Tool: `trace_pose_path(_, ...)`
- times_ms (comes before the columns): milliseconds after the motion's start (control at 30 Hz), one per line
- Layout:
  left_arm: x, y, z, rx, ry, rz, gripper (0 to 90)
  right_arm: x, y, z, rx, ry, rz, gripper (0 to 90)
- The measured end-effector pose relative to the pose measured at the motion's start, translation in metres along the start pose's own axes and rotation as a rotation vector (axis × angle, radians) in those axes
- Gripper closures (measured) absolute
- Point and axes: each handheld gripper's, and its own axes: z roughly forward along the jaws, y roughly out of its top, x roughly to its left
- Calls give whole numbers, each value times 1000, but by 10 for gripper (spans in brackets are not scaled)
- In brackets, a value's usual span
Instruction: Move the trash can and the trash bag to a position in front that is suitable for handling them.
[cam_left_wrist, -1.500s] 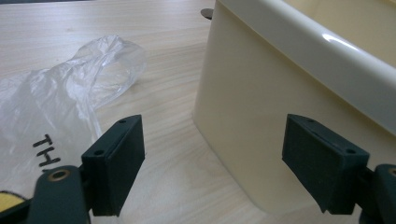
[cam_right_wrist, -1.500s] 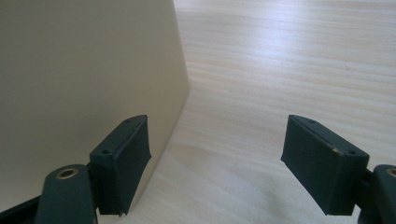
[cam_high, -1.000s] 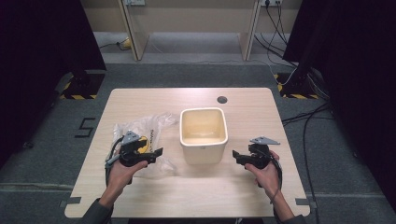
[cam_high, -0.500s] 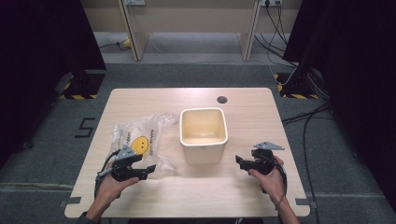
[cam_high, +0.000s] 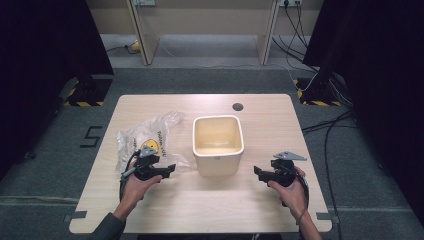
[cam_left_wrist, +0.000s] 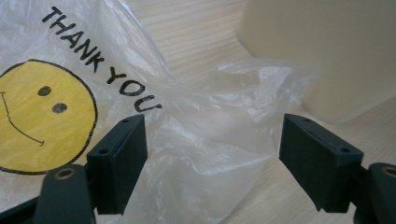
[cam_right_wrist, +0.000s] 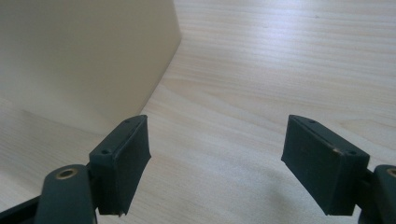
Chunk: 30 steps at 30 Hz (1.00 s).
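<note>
A clear plastic bag (cam_high: 145, 140) printed with a yellow smiley and "THANK YOU" lies crumpled on the left half of the wooden table (cam_high: 280, 130). A cream tub (cam_high: 218, 164) stands open and empty at the middle. My left gripper (cam_high: 167, 171) sits low at the bag's near right corner. Its jaws have just been opening a little and stand wide, with crumpled plastic (cam_left_wrist: 205, 177) between them, and the pads do not press on it. The tub's wall (cam_left_wrist: 327, 46) is just beyond. My right gripper (cam_high: 259, 173) is open over bare wood to the right of the tub (cam_right_wrist: 84, 56), nothing between its jaws.
A dark round hole (cam_high: 238, 106) marks the table's far side behind the tub. Bare wood runs along the front edge between my two hands and to the right of the tub. Cables lie on the floor at the right.
My left hand drew back toward the table's front edge, then came forward and down onto the bag's near corner. The right hand has barely shifted.
</note>
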Motion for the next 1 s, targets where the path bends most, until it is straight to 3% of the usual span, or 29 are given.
trace_pose_path(133,12,0,-19,-44,-3,-26,220,-2,-1,-2,-3,-1,13,229)
trace_pose_path(233,29,-2,-35,-50,34,-25,218,-4,-1,-3,-7,-5,8,229)
trace_pose_path(333,51,-8,-44,-32,110,-25,222,-4,-2,-3,-3,-2,12,229)
trace_pose_path(400,65,-14,-47,-8,117,-64,223,-3,-2,-3,-1,-3,10,229)
trace_pose_path(533,79,-27,-44,50,148,-106,232,-2,-2,-3,-1,2,6,228)
trace_pose_path(667,74,-40,-47,84,121,-140,233,-2,-2,-3,1,0,8,228)
trace_pose_path(800,55,-57,-55,117,99,-159,205,-3,-3,-4,-4,-1,9,228)
trace_pose_path(1000,23,-69,-74,115,77,-119,187,-3,-4,-6,-3,-2,14,228)
